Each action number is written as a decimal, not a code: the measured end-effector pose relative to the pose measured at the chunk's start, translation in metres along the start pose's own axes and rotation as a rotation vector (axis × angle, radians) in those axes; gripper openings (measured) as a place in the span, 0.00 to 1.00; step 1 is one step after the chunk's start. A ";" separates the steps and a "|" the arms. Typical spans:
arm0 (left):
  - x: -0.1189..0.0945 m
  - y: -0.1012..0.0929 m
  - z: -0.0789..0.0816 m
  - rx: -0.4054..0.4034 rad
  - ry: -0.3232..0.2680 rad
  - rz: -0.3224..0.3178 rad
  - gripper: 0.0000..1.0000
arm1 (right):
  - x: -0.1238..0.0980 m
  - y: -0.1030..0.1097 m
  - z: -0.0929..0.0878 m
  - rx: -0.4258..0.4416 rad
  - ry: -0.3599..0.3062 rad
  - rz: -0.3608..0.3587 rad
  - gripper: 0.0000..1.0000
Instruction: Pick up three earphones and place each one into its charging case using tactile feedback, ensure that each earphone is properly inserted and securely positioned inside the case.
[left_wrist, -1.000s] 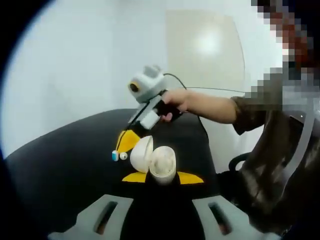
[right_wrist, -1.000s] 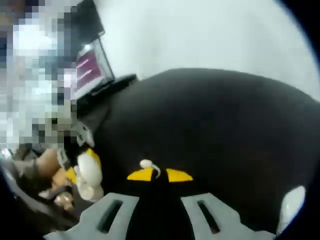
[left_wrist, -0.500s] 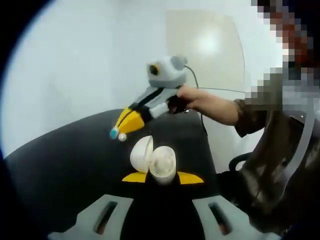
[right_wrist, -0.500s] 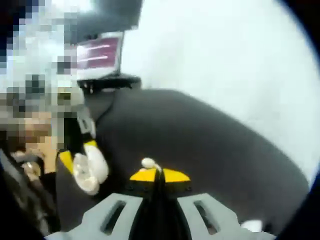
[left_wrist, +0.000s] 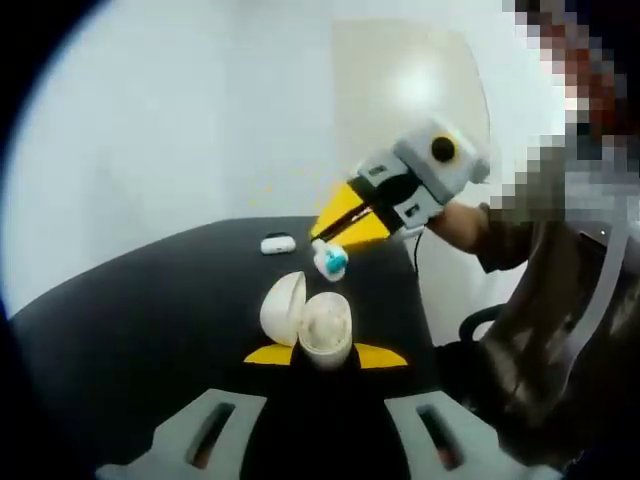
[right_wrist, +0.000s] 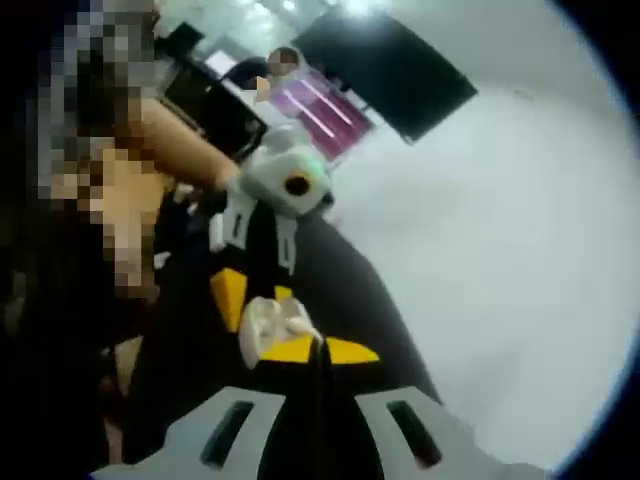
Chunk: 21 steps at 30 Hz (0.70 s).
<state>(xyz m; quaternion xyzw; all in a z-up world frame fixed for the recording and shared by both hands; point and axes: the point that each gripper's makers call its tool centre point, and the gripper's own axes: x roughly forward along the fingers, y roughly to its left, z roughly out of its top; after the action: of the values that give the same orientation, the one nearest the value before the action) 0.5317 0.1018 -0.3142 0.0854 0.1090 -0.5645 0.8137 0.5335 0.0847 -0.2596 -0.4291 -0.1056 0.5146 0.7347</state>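
Observation:
My left gripper (left_wrist: 325, 356) is shut on an open white charging case (left_wrist: 312, 322), its lid tipped up to the left. Just above the case hangs a white earphone (left_wrist: 330, 261) with a teal tip, held by my right gripper (left_wrist: 337, 243), which reaches in from the right with a person's hand behind it. In the right gripper view the yellow tips of the right gripper (right_wrist: 315, 350) are shut on the earphone (right_wrist: 296, 323). The case (right_wrist: 262, 327) sits right behind it, between the yellow jaws of the left gripper (right_wrist: 255, 298).
A second white case (left_wrist: 278, 243), closed, lies on the black table (left_wrist: 130, 320) at its far side. The person's sleeve and body are at the right. A dark screen and a pink-lit display stand behind the table in the right gripper view.
The right gripper lifted the earphone off the table and swung it right and over to just above the open case. The left gripper and case stayed still.

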 end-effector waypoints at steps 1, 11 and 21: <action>0.000 0.000 0.000 -0.001 0.000 0.000 0.18 | 0.001 0.000 -0.001 -0.009 0.003 0.001 0.05; -0.001 0.001 0.000 -0.006 0.000 -0.001 0.18 | 0.012 0.016 -0.011 -0.329 0.125 0.064 0.06; -0.002 0.002 -0.001 -0.009 0.003 0.000 0.18 | 0.010 0.020 -0.007 -0.352 0.149 0.060 0.06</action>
<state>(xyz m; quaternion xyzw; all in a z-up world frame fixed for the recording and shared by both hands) 0.5326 0.1041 -0.3143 0.0824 0.1128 -0.5639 0.8140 0.5286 0.0920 -0.2814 -0.5909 -0.1265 0.4769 0.6383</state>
